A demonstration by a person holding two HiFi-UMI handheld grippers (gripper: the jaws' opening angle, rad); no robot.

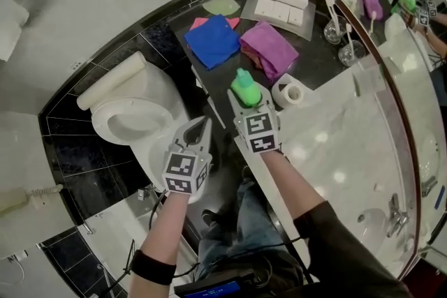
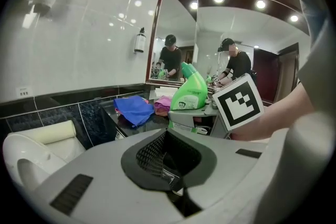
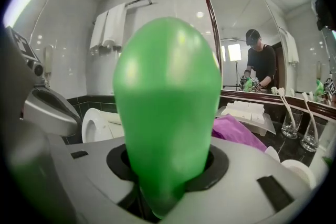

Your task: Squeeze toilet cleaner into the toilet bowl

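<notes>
2 fingers of right gripper [image 1: 246,100] clamped the bottle [image 1: 246,87]; left gripper's [image 1: 202,128] were together, empty. Tilting was best delayed until above the bowl [image 1: 101,123].

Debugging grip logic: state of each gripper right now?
Left gripper: closed, empty.
Right gripper: closed on the green plastic toilet cleaner bottle.

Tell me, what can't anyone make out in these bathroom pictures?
- Right gripper view: the green bottle fills the middle, hiding much of the counter behind it.
- Left gripper view: the toilet bowl is cut off by the left gripper's body and the picture's edge.
- Left gripper view: the print on the bottle's label is too small to read.
</notes>
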